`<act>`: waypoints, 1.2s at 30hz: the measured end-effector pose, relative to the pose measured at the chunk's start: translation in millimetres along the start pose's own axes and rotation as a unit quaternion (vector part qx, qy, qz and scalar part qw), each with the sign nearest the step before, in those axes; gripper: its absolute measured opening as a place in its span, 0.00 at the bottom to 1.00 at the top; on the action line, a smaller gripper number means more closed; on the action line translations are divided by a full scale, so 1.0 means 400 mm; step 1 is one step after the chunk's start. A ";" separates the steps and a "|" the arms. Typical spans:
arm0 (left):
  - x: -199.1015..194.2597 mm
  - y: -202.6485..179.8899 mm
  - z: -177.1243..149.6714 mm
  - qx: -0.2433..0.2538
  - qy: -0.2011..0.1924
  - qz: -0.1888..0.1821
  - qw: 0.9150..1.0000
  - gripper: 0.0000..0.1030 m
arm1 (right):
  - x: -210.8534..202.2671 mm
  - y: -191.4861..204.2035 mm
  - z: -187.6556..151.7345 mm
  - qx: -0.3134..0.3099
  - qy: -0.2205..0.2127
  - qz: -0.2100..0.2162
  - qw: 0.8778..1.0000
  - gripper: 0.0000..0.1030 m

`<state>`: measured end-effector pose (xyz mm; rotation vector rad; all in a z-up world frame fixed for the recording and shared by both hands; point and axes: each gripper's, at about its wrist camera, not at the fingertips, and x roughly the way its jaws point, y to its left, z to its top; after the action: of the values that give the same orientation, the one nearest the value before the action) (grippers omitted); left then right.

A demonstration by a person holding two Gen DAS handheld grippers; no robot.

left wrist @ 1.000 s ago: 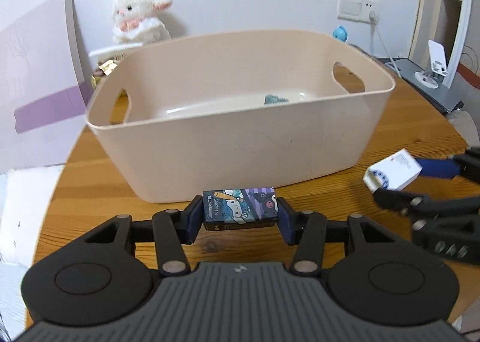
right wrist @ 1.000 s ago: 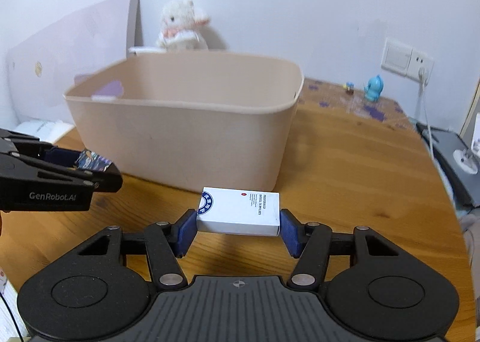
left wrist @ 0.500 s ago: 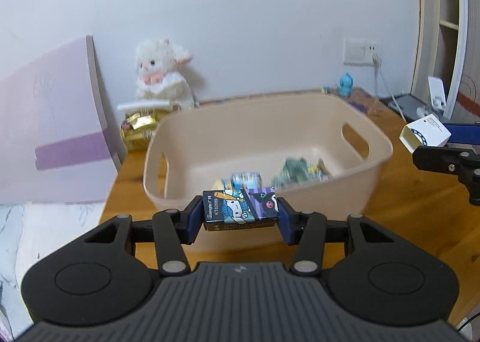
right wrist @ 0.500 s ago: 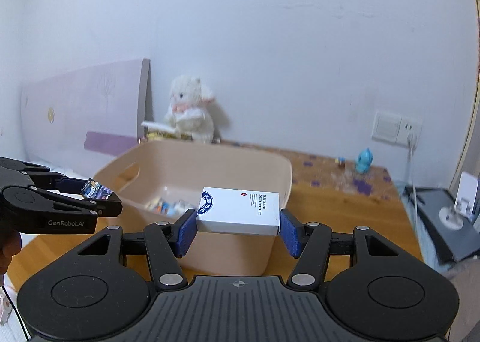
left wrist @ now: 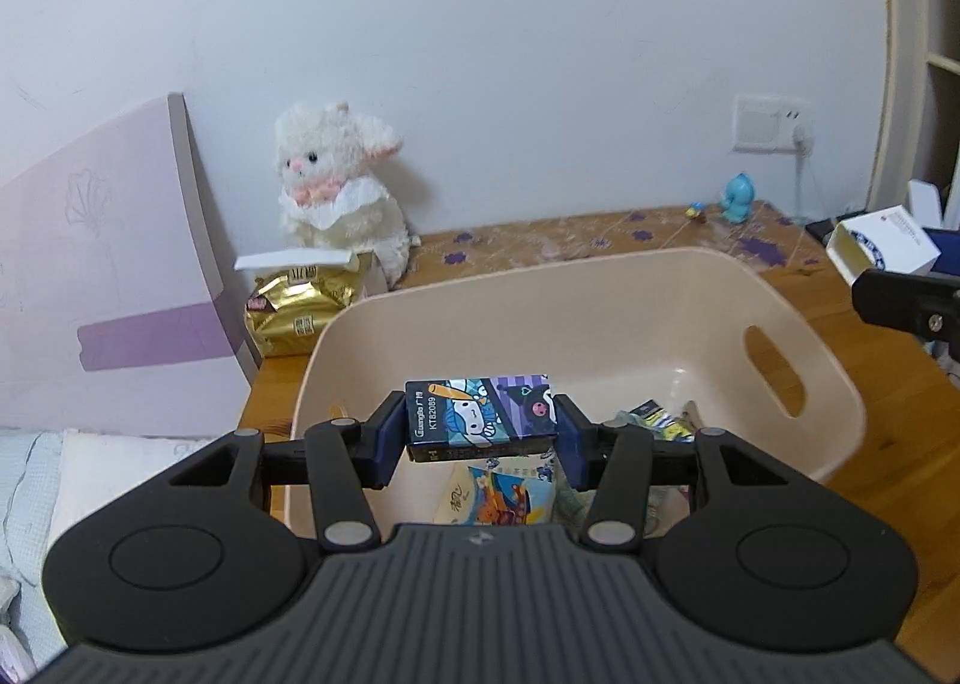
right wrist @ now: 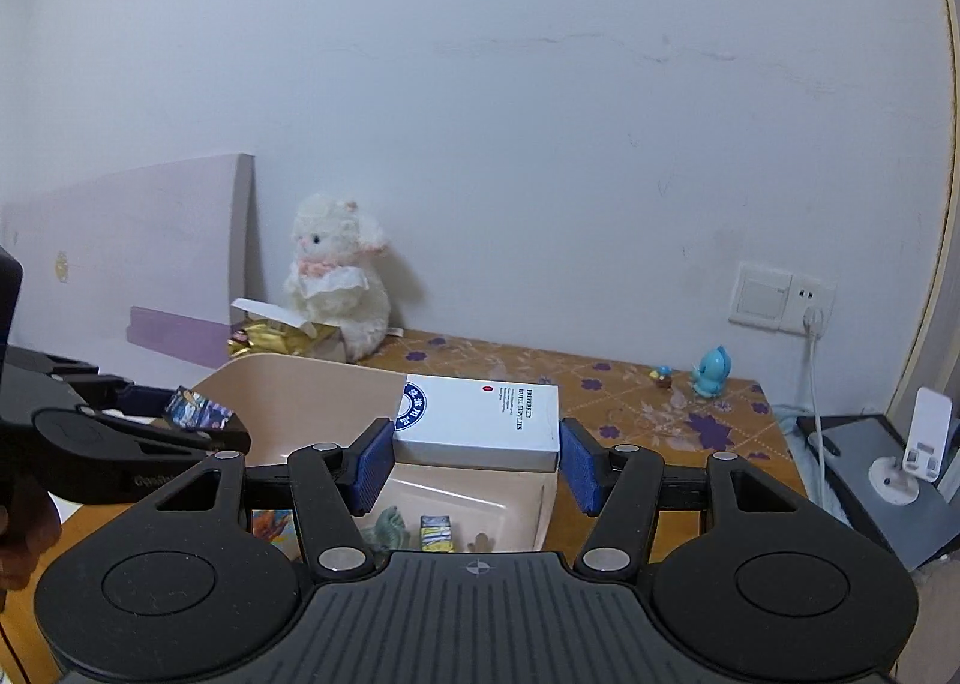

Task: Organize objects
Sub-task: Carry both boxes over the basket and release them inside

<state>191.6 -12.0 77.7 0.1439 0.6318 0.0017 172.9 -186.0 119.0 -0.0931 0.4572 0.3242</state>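
Beige basket [left wrist: 834,384] below, so cartoon box [left wrist: 478,411] and white box [right wrist: 477,423] kept clamped in both jaws, probably for dropping in.

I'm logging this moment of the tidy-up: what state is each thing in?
Left tool: shut on the cartoon box, held over the bin.
Right tool: shut on the white box, also above the bin.
Beige bin: upright, partly filled with small packets.
Gold packet: lying outside the bin by the plush lamb.
Plush lamb: sitting upright against the wall.
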 end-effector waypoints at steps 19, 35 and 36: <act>0.213 -0.024 -0.036 0.011 0.149 0.012 0.989 0.54 | 0.271 0.050 -0.088 -0.047 0.160 -0.007 0.986 0.55; 0.141 -0.012 -0.007 0.003 0.112 0.008 0.994 0.86 | 0.180 0.061 -0.049 -0.043 0.122 0.000 0.992 0.99; 0.135 -0.009 -0.007 0.001 0.110 0.009 0.994 0.86 | 0.170 0.061 -0.046 -0.042 0.118 0.000 0.992 0.99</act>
<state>233.3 -12.5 43.3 0.1530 0.8501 0.0348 214.7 -146.3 71.8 -0.2144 0.6784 0.3338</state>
